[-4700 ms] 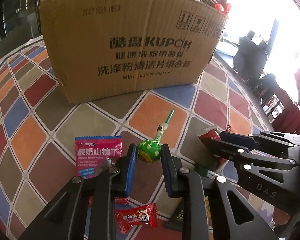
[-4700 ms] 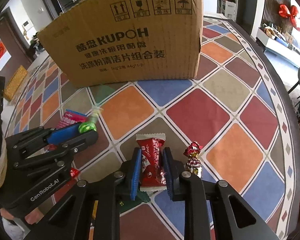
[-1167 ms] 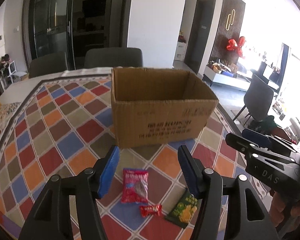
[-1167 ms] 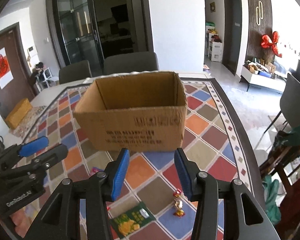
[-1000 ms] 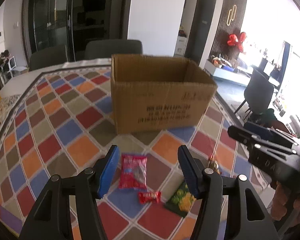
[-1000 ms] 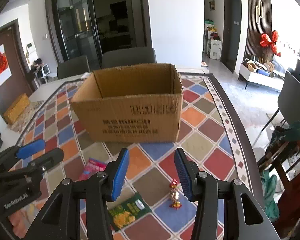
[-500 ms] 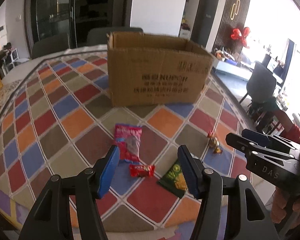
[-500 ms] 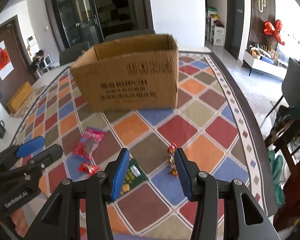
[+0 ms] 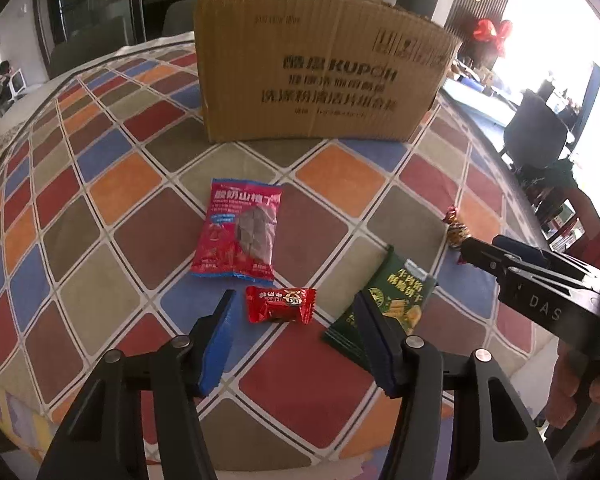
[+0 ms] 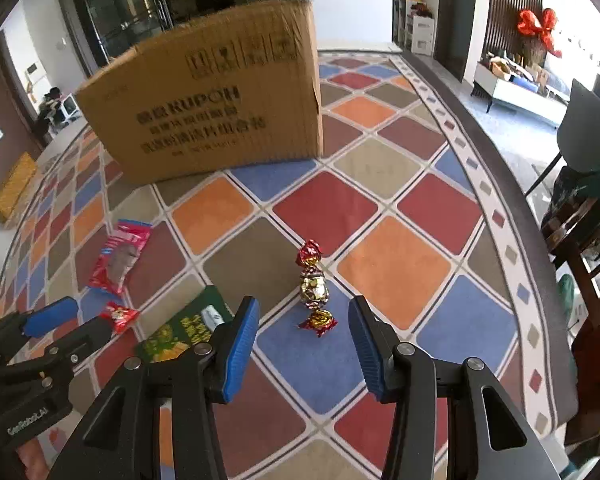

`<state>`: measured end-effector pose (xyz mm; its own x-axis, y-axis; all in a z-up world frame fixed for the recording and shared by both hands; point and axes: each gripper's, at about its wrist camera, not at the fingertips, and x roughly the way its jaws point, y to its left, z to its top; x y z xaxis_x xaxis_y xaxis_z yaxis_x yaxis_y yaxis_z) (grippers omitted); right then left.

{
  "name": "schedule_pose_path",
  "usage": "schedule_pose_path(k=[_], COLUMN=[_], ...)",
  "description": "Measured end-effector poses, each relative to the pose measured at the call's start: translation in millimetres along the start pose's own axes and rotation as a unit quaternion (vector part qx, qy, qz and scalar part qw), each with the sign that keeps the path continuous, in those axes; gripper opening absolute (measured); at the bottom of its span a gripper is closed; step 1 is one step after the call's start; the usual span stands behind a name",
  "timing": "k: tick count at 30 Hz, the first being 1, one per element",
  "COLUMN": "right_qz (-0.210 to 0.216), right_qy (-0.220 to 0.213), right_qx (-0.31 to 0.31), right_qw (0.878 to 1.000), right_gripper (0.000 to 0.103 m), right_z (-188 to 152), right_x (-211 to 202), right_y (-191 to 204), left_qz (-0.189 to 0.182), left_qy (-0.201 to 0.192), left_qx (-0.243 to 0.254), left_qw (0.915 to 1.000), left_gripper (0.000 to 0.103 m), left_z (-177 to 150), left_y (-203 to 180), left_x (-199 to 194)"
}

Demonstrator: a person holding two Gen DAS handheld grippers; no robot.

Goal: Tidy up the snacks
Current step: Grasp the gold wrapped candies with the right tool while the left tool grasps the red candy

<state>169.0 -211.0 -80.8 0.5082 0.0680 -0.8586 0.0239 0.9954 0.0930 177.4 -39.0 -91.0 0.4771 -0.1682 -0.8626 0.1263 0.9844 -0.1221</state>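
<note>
My left gripper (image 9: 294, 320) is open and empty, low over the table, with a small red wrapped candy (image 9: 281, 305) just ahead between its fingers. A pink snack packet (image 9: 238, 234) lies beyond it and a green packet (image 9: 388, 304) to its right. My right gripper (image 10: 302, 326) is open and empty, with a gold and red twist candy (image 10: 314, 288) just ahead between its fingers. The right wrist view also shows the green packet (image 10: 184, 330), the red candy (image 10: 120, 316) and the pink packet (image 10: 118, 256). The cardboard box (image 9: 316, 68) stands behind.
The table wears a cloth of coloured diamonds (image 10: 392, 268). Its right edge (image 10: 512, 216) curves past chairs (image 10: 584, 120). The box (image 10: 216, 108) blocks the far side. The right gripper shows in the left wrist view (image 9: 540, 284), the left gripper in the right wrist view (image 10: 48, 340).
Both grippers have come down from high above the box to just over the table, now close to the snacks. Both held snacks earlier; both are open and empty now.
</note>
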Motion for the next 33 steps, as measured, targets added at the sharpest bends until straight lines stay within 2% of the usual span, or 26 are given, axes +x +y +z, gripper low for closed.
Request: schedule_pose_path(k=[6, 14, 20, 22, 24, 33], right_qz=[-0.006, -0.007, -0.004, -0.006, -0.01, 0.001], right_qy=[0.011, 0.018, 0.026, 0.031, 0.029, 0.025], right_qx=[0.005, 0.004, 0.004, 0.001, -0.002, -0.01], right_qw=[1.0, 1.0, 1.0, 1.0, 1.0, 1.0], right_gripper=[0.048, 0.046, 0.034, 0.025, 0.021, 0.019], right_z=[1.8, 6.0, 7.7, 6.8, 6.1, 1.0], right_x=[14.0, 24.3, 31.4, 34.5, 34.4, 20.7], right_y=[-2.3, -2.2, -1.9, -1.0, -1.1, 7.4], left_qz=[0.002, 0.009, 0.008, 0.009, 0.011, -0.004], left_qy=[0.017, 0.029, 0.033, 0.032, 0.03, 0.025], left_qx=[-0.002, 0.001, 0.001, 0.0, 0.0, -0.007], left_qw=[0.9998, 0.9995, 0.9994, 0.9995, 0.9995, 0.9997], left_gripper=[0.053, 0.041, 0.035, 0.033, 0.031, 0.027], left_z=[1.1, 0.3, -0.7, -0.9, -1.0, -2.4], left_y=[3.1, 2.4, 3.1, 4.1, 4.9, 7.2], left_x=[14.6, 26.0, 29.3, 29.4, 29.3, 24.1])
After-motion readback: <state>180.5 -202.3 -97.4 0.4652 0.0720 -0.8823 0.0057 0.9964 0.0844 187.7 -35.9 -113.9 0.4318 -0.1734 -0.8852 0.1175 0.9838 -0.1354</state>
